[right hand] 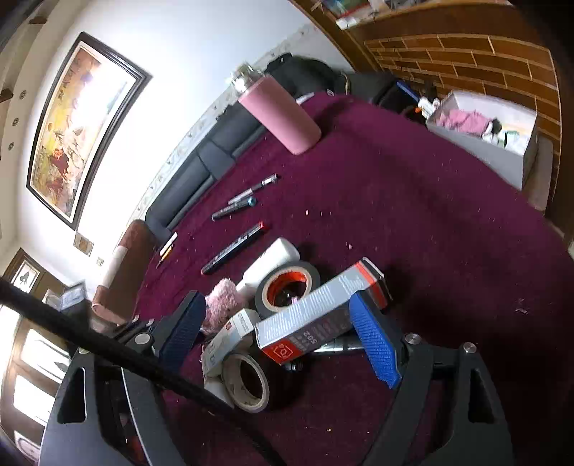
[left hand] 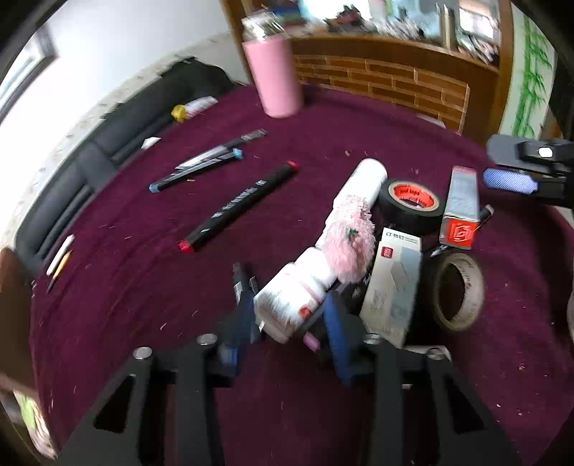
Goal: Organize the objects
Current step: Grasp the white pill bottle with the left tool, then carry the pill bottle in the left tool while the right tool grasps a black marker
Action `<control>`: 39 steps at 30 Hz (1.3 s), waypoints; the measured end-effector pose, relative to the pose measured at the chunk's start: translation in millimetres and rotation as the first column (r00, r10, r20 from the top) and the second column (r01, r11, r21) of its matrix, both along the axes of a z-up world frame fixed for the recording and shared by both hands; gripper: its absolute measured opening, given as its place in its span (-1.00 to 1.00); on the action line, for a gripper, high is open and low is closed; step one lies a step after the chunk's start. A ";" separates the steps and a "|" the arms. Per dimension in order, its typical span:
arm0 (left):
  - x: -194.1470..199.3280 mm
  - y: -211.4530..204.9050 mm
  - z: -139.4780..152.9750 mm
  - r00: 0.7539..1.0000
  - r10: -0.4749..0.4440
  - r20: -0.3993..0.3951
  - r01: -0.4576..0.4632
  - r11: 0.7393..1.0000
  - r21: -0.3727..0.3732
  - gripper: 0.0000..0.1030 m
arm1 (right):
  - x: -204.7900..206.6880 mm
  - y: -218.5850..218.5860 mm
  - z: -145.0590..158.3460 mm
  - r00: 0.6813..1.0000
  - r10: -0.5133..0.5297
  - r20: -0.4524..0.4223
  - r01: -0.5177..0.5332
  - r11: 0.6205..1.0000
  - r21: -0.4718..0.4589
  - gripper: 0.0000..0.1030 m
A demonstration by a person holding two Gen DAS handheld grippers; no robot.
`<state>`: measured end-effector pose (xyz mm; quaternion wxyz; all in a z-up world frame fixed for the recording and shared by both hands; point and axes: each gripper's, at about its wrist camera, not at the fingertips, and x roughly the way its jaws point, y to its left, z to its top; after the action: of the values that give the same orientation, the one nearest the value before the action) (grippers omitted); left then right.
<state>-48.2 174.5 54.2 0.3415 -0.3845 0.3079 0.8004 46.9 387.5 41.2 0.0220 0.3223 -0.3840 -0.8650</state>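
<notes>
Left wrist view: left gripper (left hand: 287, 315) clenched on white tube (left hand: 297, 290); right gripper (right hand: 283, 340) released.

Both views are brightly lit by daylight; the white wall (right hand: 201, 53) is blown out. Motion blur smears the left view, especially the shelves (left hand: 394, 18). Edges are bent and darkened by fisheye distortion.

A grey and red glue box (right hand: 323, 315) near the maroon cloth's near edge shows "502", seen upside down. A grey and white box (left hand: 394, 283) beside it reads "CT-15", uncertain. Print on the black tape roll's (left hand: 412, 204) orange core is blurred.
</notes>
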 end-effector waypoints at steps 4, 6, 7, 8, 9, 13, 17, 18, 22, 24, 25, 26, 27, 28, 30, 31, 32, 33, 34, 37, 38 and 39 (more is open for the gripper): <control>-10.6 12.6 -8.0 0.997 -0.052 0.064 0.053 0.998 -0.023 -0.37 | -4.9 -0.9 -3.5 1.000 0.026 0.012 -0.025 1.000 -0.016 0.62; -10.3 16.8 -18.0 0.994 -0.052 0.091 0.059 0.996 -0.068 -0.42 | -5.2 -3.1 -3.7 0.999 0.033 0.012 -0.033 0.999 -0.011 0.62; -7.3 16.1 -19.7 0.995 -0.060 0.083 0.065 0.996 -0.066 -0.42 | -5.7 -4.7 -4.5 0.999 0.037 0.017 -0.037 0.999 -0.008 0.62; -6.5 15.5 -18.7 0.994 -0.052 0.094 0.058 0.996 -0.063 -0.42 | -6.1 -5.6 -5.1 0.999 0.038 0.021 -0.037 0.999 -0.004 0.62; -8.1 13.3 -17.1 0.993 -0.028 0.113 0.033 0.998 -0.047 -0.42 | -6.5 -6.8 -5.8 0.999 0.040 0.026 -0.040 0.999 -0.001 0.62; -6.0 -3.0 -3.5 0.990 0.042 0.131 -0.051 0.997 0.062 -0.42 | -7.9 -10.9 -7.8 0.998 0.039 0.040 -0.040 0.999 0.033 0.61; 13.7 -42.3 27.3 0.983 0.110 0.147 -0.139 0.970 0.202 -0.42 | -11.4 -18.1 -9.1 0.997 0.060 0.052 -0.063 0.996 0.064 0.61; 22.6 -55.6 37.3 0.982 0.126 0.140 -0.156 0.960 0.234 -0.42 | -12.2 -20.0 -9.5 0.996 0.066 0.055 -0.070 0.995 0.071 0.61; 53.7 -118.6 65.7 0.967 0.207 0.148 -0.250 0.886 0.389 -0.42 | -14.1 -30.7 -6.9 0.995 0.073 0.067 -0.082 0.987 0.137 0.61; 72.4 -151.0 73.4 0.958 0.250 0.143 -0.288 0.849 0.443 -0.42 | -13.3 -37.7 -1.3 0.995 0.075 0.059 -0.084 0.982 0.171 0.61; 78.8 -161.9 75.6 0.954 0.266 0.138 -0.300 0.837 0.458 -0.41 | -13.2 -43.3 3.3 0.994 0.092 0.053 -0.100 0.979 0.176 0.61; 89.3 -176.0 78.6 0.950 0.285 0.131 -0.312 0.822 0.476 -0.41 | -13.6 -49.5 8.4 0.992 0.115 0.043 -0.121 0.978 0.172 0.61; 98.9 -188.5 81.3 0.946 0.298 0.130 -0.323 0.809 0.491 -0.41 | -15.2 -56.2 13.4 0.990 0.136 0.038 -0.141 0.976 0.168 0.61; 106.6 -201.0 83.0 0.941 0.313 0.132 -0.335 0.795 0.506 -0.41 | -20.0 -67.6 20.8 0.985 0.167 0.037 -0.171 0.970 0.172 0.62; 118.0 -223.9 83.1 0.928 0.345 0.138 -0.364 0.772 0.521 -0.41 | -38.5 -94.5 31.2 0.966 0.249 0.063 -0.256 0.949 0.186 0.62; 120.3 -230.8 81.2 0.923 0.359 0.141 -0.378 0.764 0.523 -0.41 | -45.9 -105.6 33.3 0.959 0.274 0.075 -0.284 0.938 0.197 0.62; 121.9 -240.9 79.5 0.914 0.378 0.151 -0.397 0.749 0.530 -0.41 | -57.3 -122.0 36.2 0.947 0.309 0.091 -0.322 0.920 0.222 0.62; 122.8 -250.9 77.9 0.905 0.393 0.166 -0.417 0.732 0.539 -0.41 | -71.4 -139.0 37.8 0.935 0.335 0.117 -0.354 0.900 0.253 0.62; 125.3 -258.8 77.3 0.896 0.407 0.175 -0.433 0.716 0.548 -0.41 | -82.7 -150.0 36.4 0.931 0.335 0.142 -0.362 0.892 0.269 0.62; 130.2 -285.4 73.9 0.869 0.448 0.208 -0.479 0.660 0.579 -0.41 | -120.4 -178.8 22.2 0.913 0.304 0.271 -0.384 0.867 0.319 0.60; 132.1 -294.3 72.9 0.861 0.461 0.214 -0.491 0.645 0.585 -0.41 | -129.7 -184.2 17.4 0.909 0.279 0.310 -0.380 0.861 0.338 0.58; 133.5 -301.6 71.8 0.854 0.473 0.218 -0.501 0.634 0.589 -0.41 | -137.8 -189.3 12.1 0.903 0.265 0.339 -0.382 0.856 0.348 0.47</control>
<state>85.4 -127.2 126.0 0.2274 -0.3340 -0.0988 0.9094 -90.9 198.2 53.3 0.0468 0.4989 -0.1347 -0.8549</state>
